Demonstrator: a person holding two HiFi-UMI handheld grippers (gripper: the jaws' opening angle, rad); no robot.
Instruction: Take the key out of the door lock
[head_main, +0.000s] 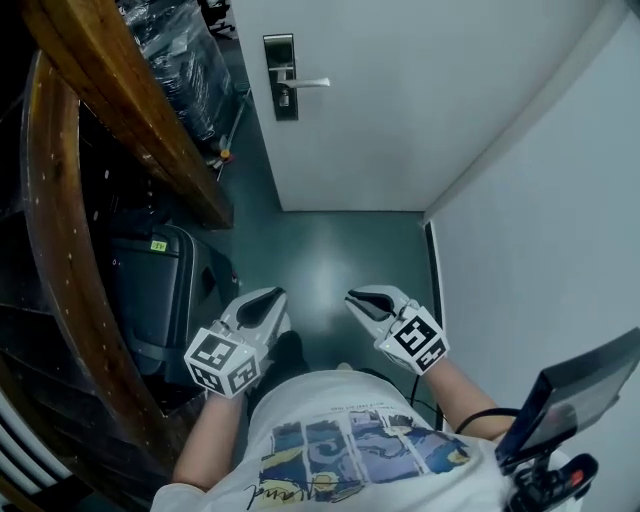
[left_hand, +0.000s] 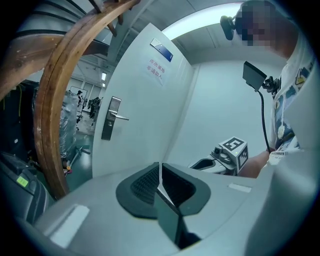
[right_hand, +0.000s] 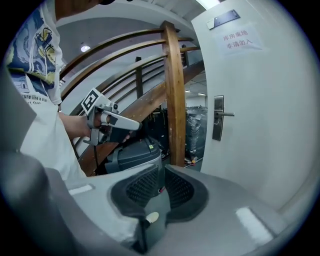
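The white door (head_main: 400, 100) stands shut ahead, with a dark metal lock plate (head_main: 280, 78) and a silver lever handle (head_main: 305, 83) on its left side. The plate also shows in the left gripper view (left_hand: 109, 119) and the right gripper view (right_hand: 218, 118). Any key in the lock is too small to tell. My left gripper (head_main: 268, 298) is held low and well short of the door, its pads (left_hand: 150, 180) meeting, nothing held. My right gripper (head_main: 360, 298) is beside it at the same distance, with a narrow empty gap between its pads (right_hand: 145, 187).
A curved wooden stair rail (head_main: 60, 230) and beam (head_main: 130, 110) run along the left. A dark suitcase (head_main: 150, 290) stands under them, with plastic-wrapped goods (head_main: 180, 50) behind. A white wall (head_main: 540, 220) closes the right side. Green floor (head_main: 330, 250) lies between me and the door.
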